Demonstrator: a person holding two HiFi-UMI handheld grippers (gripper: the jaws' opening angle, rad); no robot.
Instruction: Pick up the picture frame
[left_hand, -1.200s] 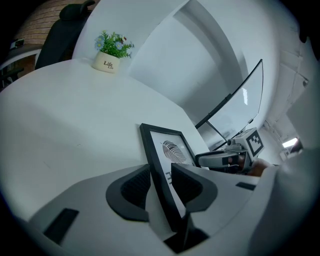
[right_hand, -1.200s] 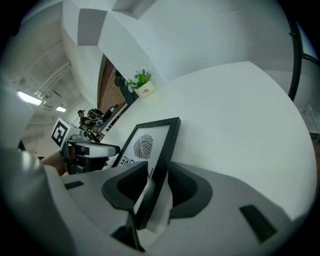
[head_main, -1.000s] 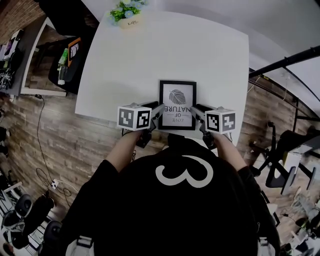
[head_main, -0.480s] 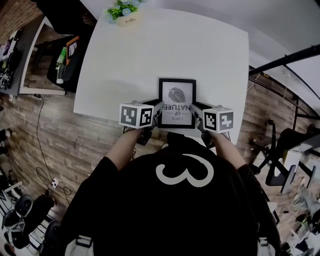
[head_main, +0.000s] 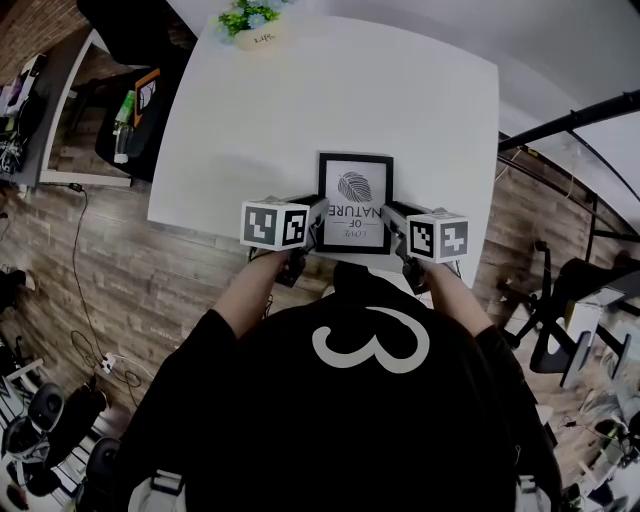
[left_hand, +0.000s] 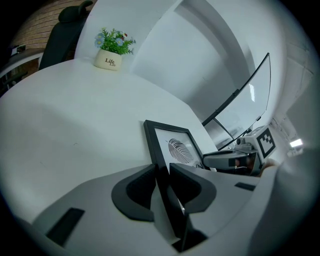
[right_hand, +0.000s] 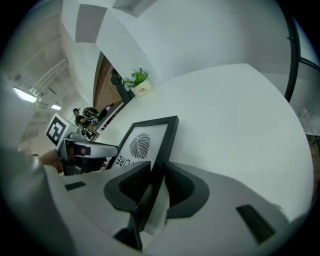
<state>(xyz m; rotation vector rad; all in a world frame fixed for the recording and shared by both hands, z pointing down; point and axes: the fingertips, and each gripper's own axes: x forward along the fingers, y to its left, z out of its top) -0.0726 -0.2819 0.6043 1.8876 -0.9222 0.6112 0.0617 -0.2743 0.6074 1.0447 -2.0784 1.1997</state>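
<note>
A black picture frame (head_main: 354, 200) with a leaf print lies flat near the front edge of the white table (head_main: 300, 100). My left gripper (head_main: 318, 226) straddles its left rail and my right gripper (head_main: 392, 226) its right rail. In the left gripper view the frame (left_hand: 175, 147) runs away from my left gripper (left_hand: 161, 167). Those jaws are closing, and the rail fills the gap between the pads. The right gripper view shows the same for the frame (right_hand: 145, 142) and my right gripper (right_hand: 156, 167): jaws closing, pads against the rail.
A small potted plant (head_main: 250, 22) stands at the table's far edge, well away from the frame. A dark chair and a shelf with clutter (head_main: 130, 100) sit left of the table, and a black rail (head_main: 570, 120) runs on the right. The floor is wood plank.
Both grippers' jaws have narrowed onto the frame's side rails. The hands and the frame have stayed where they were.
</note>
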